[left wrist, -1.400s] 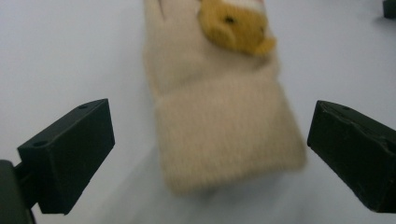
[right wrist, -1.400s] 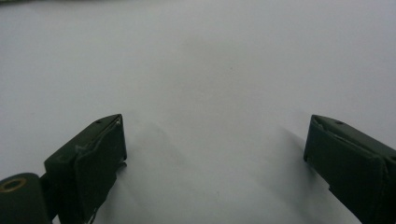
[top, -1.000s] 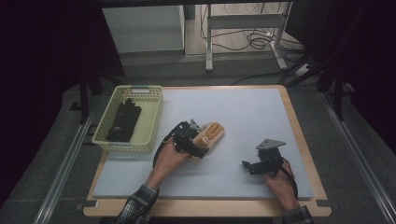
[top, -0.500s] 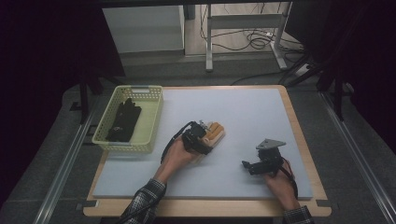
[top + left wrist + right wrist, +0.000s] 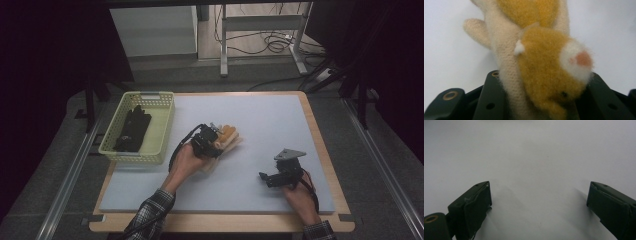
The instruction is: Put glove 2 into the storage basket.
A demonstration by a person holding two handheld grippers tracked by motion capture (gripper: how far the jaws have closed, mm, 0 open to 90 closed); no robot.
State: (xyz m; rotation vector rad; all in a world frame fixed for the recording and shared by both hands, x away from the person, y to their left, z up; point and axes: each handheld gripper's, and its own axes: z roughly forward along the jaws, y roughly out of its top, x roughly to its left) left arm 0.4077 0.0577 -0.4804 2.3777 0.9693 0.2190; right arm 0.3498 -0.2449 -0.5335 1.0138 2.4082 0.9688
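Plush toy (image 5: 541, 75), tan and orange, lies mid-mat just right of the basket (image 5: 162, 131), pinched between the jaws of the left gripper (image 5: 212, 141), which have just been closing on it. A clean lift likely needs the soft body kept centred between the pads, raised straight up without twisting. Left forearm angles in from below. Right gripper (image 5: 267, 178) rests spread on the mat (image 5: 270, 120), well apart.

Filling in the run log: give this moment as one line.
left claw: just closed, gripping plush toy | right claw: open, above mat | basket: holds black item
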